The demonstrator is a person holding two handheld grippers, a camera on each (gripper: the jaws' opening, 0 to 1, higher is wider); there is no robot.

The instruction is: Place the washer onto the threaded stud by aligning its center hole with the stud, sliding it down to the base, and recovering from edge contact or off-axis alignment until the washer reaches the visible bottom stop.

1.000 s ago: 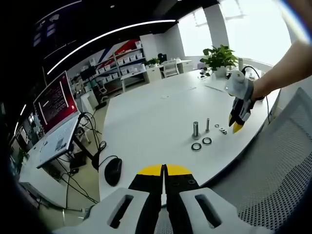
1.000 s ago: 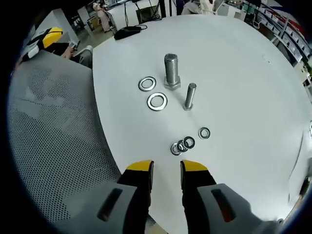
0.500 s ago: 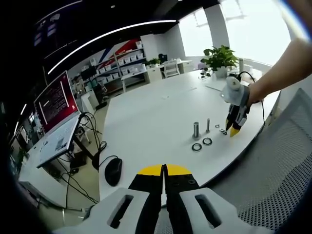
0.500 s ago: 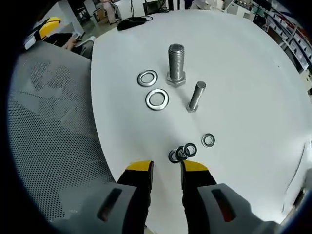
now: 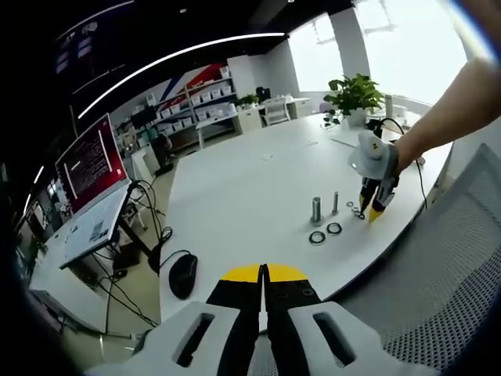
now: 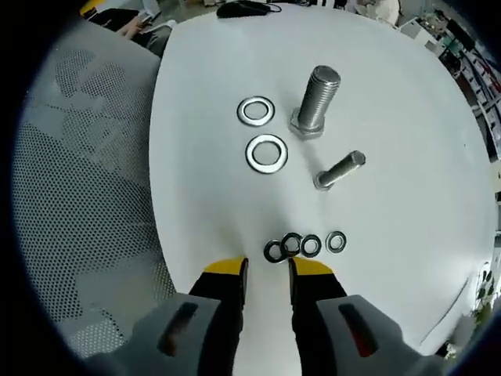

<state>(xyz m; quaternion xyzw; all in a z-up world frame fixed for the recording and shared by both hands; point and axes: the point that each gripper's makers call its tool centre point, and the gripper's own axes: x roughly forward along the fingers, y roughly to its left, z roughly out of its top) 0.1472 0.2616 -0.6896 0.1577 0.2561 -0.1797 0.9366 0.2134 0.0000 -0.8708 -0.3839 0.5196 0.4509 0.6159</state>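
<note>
A large threaded stud point(image 6: 317, 102) and a thinner stud point(image 6: 340, 170) stand head-down on the white table point(image 6: 407, 157). Two large washers point(image 6: 266, 153) lie flat to the left of the big stud. Several small washers point(image 6: 292, 244) lie in a row, some overlapping, just beyond my right gripper point(image 6: 267, 270). It is open, with nothing between its yellow tips. In the left gripper view a person's hand holds the right gripper point(image 5: 373, 208) low over the small washers point(image 5: 356, 211), beside the studs point(image 5: 316, 210). My left gripper point(image 5: 263, 273) is shut and empty, off the table's near edge.
A grey mesh chair point(image 6: 86, 196) lies along the table's edge. A black mouse point(image 5: 182, 274) sits at the table's left end, with cables, a red-screened monitor point(image 5: 86, 164) and a potted plant point(image 5: 352, 92) farther off.
The right gripper has come down and closer to the row of small washers, tilting over them. The left gripper has held still.
</note>
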